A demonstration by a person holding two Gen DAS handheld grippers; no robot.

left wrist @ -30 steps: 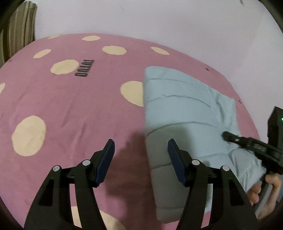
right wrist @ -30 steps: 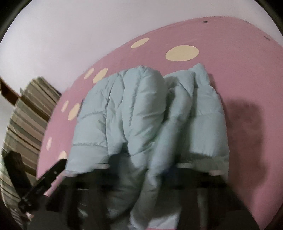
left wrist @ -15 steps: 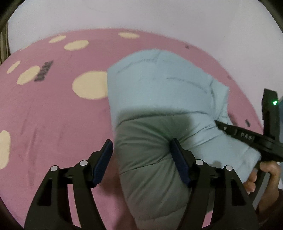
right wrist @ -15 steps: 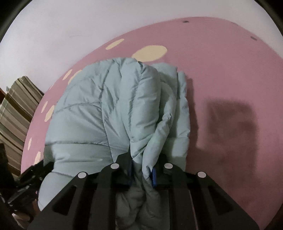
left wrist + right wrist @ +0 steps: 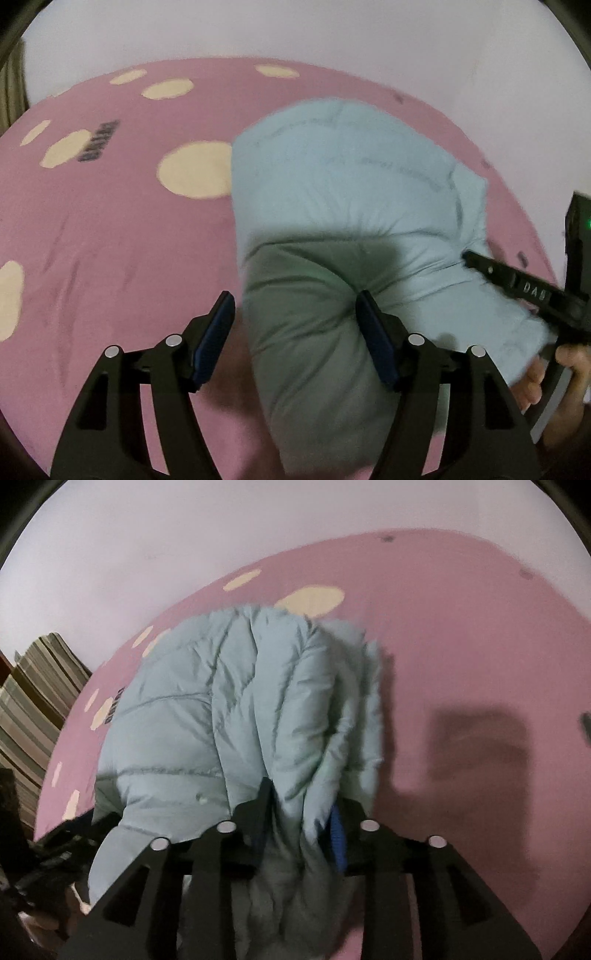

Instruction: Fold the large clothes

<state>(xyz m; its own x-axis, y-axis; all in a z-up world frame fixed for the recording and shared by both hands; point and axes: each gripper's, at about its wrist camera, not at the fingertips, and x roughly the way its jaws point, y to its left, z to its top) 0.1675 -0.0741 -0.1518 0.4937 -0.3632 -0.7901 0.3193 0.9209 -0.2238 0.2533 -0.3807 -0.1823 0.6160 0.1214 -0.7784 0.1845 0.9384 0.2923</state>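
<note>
Pale blue quilted puffer jacket [image 5: 343, 206], bulky, already doubled into a thick bundle, lying on the pink bedspread [image 5: 110, 240] with cream dots, toward its right side in the left-wrist view. Right gripper [image 5: 301, 812] is clamped narrow on a bunched edge of the jacket, fabric pinched between the blue pads. Left gripper [image 5: 295, 325] stands wide, jaws straddling the near rounded end of the bundle; right-hand finger presses into the padding, nothing pinched. Striped fabric [image 5: 33, 709] at far left of the right-wrist view, off the bed.

Judgement: a fold is being carried over or squared up. To do it well, left gripper should close on the near fold through all layers, level with the right grip, so both edges travel together; move slowly, padding springs back and slick shell may slip.
</note>
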